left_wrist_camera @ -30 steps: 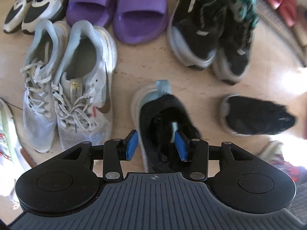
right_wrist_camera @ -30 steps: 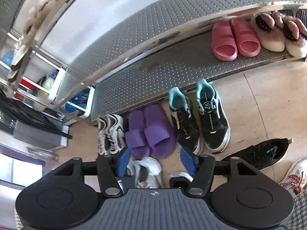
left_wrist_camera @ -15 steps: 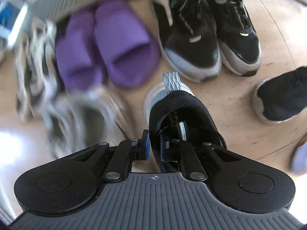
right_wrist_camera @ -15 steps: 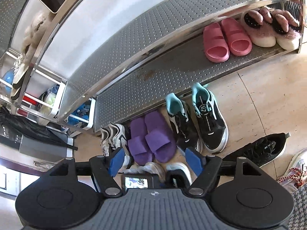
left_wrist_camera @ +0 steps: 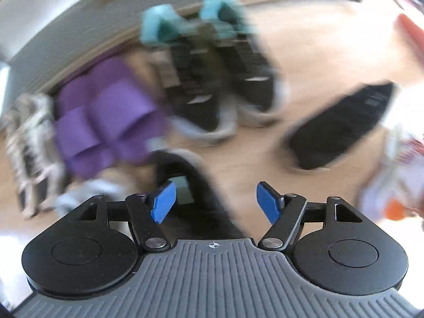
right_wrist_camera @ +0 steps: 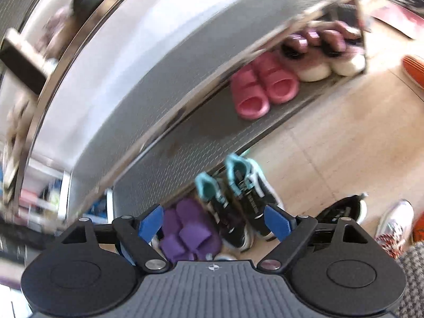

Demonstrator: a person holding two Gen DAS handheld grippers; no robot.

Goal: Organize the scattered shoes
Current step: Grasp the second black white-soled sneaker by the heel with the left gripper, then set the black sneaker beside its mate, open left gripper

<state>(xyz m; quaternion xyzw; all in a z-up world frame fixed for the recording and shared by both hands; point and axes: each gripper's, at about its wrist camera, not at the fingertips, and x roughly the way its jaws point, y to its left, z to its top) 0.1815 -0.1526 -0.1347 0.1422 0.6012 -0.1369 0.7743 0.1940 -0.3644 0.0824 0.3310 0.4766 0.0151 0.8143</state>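
Both handheld tools are showing the same build: the left gripper [left_wrist_camera: 214,201] and the right gripper [right_wrist_camera: 214,221] are each wearing bright blue pads [left_wrist_camera: 164,202] on black linkage arms pinned with silver screws [left_wrist_camera: 155,243]. Two round black housings are flanking a grey ribbed body bearing a small white crosshair mark [right_wrist_camera: 213,267]. A houndstooth-patterned sleeve [right_wrist_camera: 412,281] is edging into the right wrist view.

Slides [right_wrist_camera: 188,230] lie on the floor [right_wrist_camera: 331,143], left of the sneakers [right_wrist_camera: 238,198], before the rack [right_wrist_camera: 185,132]. Sandals [right_wrist_camera: 262,87] sit on its bottom shelf, slippers [right_wrist_camera: 318,61] to their right.
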